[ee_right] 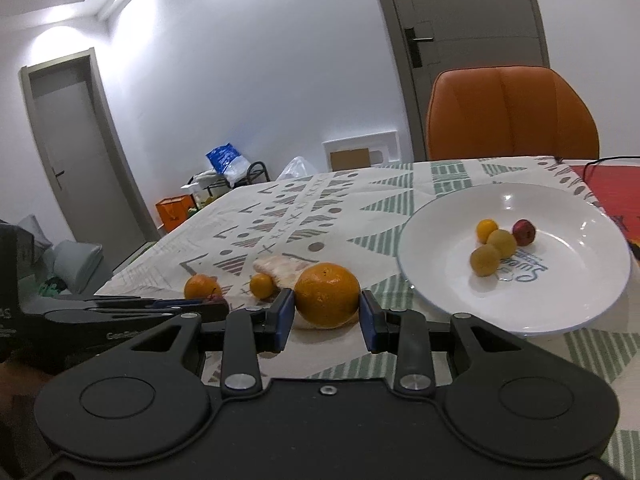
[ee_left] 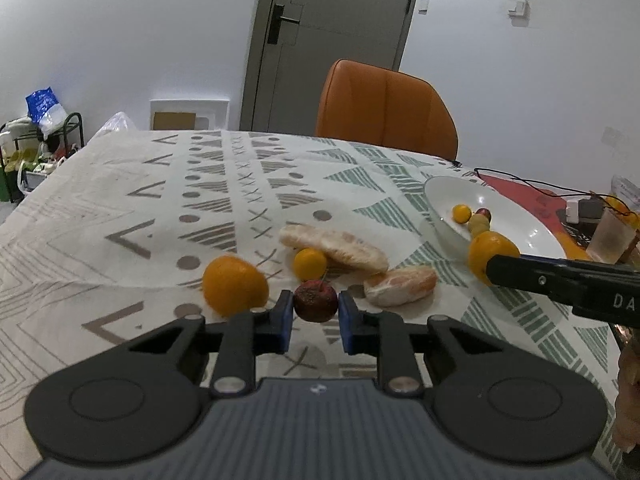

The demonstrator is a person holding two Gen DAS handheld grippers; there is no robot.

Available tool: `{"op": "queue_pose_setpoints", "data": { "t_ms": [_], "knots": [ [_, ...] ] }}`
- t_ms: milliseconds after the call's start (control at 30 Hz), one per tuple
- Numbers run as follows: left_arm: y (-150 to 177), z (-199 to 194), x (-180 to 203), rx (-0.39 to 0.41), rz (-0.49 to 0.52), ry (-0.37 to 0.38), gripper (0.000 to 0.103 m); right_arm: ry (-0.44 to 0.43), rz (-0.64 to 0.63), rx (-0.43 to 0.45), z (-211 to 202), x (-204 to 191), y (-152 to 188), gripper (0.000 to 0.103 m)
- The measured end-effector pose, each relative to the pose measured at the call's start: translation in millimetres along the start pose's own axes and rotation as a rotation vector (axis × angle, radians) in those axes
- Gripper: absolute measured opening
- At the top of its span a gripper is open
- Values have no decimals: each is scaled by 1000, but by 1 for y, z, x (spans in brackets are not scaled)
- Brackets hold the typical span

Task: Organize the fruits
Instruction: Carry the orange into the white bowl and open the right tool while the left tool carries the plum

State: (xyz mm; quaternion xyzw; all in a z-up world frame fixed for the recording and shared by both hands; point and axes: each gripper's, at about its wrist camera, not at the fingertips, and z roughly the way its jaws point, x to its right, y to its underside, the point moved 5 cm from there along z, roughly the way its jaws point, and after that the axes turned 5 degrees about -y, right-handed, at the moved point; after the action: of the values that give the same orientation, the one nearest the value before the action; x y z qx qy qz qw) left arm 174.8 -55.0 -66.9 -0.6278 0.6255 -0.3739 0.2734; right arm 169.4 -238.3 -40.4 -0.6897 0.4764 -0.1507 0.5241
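My left gripper (ee_left: 315, 309) is shut on a small dark red fruit (ee_left: 315, 297), low over the patterned tablecloth. Just beyond it lie a big orange (ee_left: 234, 285), a small orange (ee_left: 309, 264) and two peeled citrus segments (ee_left: 334, 246). My right gripper (ee_right: 327, 309) is shut on another big orange (ee_right: 327, 292), which shows by the near rim of the white plate (ee_left: 532, 236) in the left wrist view. The plate (ee_right: 560, 280) holds several small fruits, yellowish ones (ee_right: 501, 243) and a red one (ee_right: 524, 232). The left gripper (ee_right: 216, 303) shows at the left of the right wrist view.
An orange chair (ee_left: 386, 110) stands behind the table's far edge. A red mat (ee_left: 524, 196) with cables, a charger (ee_left: 582, 210) and a translucent cup (ee_left: 612, 240) lies right of the plate. The table's left edge drops to a cluttered rack (ee_left: 44, 140).
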Motion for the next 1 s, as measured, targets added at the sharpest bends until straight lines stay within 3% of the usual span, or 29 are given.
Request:
{"op": "queue_pose_setpoints", "data": {
  "t_ms": [1000],
  "knots": [
    [-29, 13, 61, 44, 81, 54, 22, 131, 93, 49, -23, 68, 1, 33]
  ]
}}
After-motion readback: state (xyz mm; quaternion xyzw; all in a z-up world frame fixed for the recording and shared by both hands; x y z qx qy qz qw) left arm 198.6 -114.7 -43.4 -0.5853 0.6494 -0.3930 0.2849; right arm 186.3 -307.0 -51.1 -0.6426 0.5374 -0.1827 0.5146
